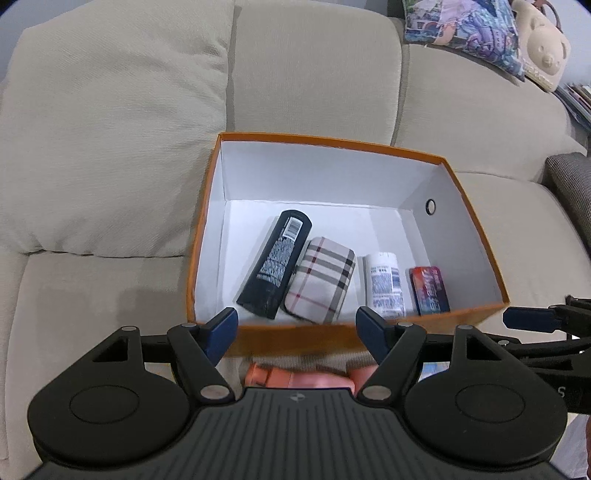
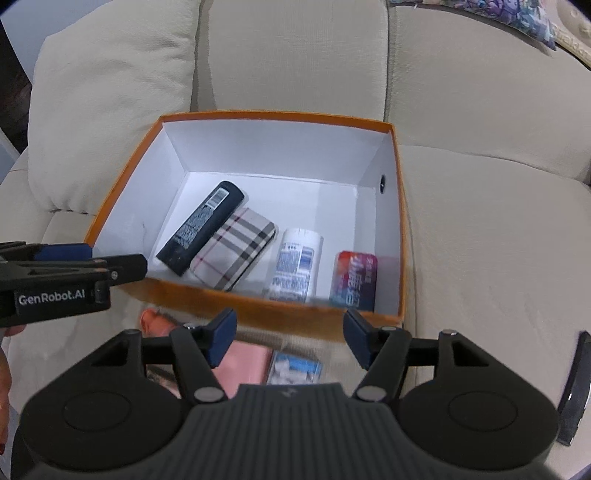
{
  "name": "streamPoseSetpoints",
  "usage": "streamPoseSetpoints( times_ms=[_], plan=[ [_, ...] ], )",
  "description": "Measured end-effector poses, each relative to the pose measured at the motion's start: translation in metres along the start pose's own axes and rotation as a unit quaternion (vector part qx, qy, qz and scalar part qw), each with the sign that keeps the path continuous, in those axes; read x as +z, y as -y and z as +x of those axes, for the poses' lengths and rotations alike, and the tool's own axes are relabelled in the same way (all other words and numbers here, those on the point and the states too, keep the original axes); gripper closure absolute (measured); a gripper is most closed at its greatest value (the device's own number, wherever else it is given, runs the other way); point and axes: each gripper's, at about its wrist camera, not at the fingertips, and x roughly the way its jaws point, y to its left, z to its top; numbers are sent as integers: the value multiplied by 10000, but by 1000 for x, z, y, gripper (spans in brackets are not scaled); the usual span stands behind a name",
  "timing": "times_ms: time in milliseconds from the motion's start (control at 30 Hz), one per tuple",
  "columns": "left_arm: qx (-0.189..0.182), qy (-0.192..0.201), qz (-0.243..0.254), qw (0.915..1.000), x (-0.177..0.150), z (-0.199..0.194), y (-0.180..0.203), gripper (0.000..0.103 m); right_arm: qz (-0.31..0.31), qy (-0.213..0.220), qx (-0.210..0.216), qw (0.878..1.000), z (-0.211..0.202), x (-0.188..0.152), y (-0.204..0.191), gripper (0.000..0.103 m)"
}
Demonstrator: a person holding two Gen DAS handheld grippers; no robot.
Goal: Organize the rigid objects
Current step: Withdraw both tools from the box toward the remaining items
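1. Rigid objects nearest us, on the beige fabric sofa [image 1: 110, 166] before the box: a salmon-pink item [image 2: 247, 363] and a small blue-and-white packet [image 2: 295, 369], both partly hidden.
2. Our left gripper [image 1: 297, 328] and right gripper [image 2: 290, 334] hang above them, jaws apart, nothing between the fingers.
3. Orange cardboard box with white interior [image 1: 332, 142], on the seat cushion.
4. Inside it, left to right: black tube with barcode [image 1: 275, 267], touching a plaid check case [image 1: 321, 278]; white labelled bottle [image 1: 384, 284]; red-and-blue pack [image 1: 430, 290].
5. Farthest: a patterned cushion [image 1: 465, 26] on the sofa back.
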Motion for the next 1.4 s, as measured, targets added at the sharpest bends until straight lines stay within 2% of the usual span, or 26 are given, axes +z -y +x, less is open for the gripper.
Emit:
streamPoseSetpoints(
  times_ms=[600,733,867,1000,1233,1400],
  plan=[
    [22,99,306,9995,-51,-37,17,17,1,173,-34,9998,-41,-49,-7,33],
    [-40,90,331,9994,-66,-43,18,17,48,237,-21,9997,-46,-64,-5,28],
    [-133,73,378,9992,-86,-48,17,16,-25,293,-123,9995,-50,-86,-5,27],
    [-361,-30,172,9992,-113,-46,6,16,-137,507,-258,9983,-52,-117,-7,24],
    [-192,160,149,9996,-156,-46,-7,16,-128,698,-381,9967,-37,-171,-8,23],
    [-224,228,220,9992,-175,-47,0,16,298,686,-322,9967,-24,-196,5,23]
  ],
)
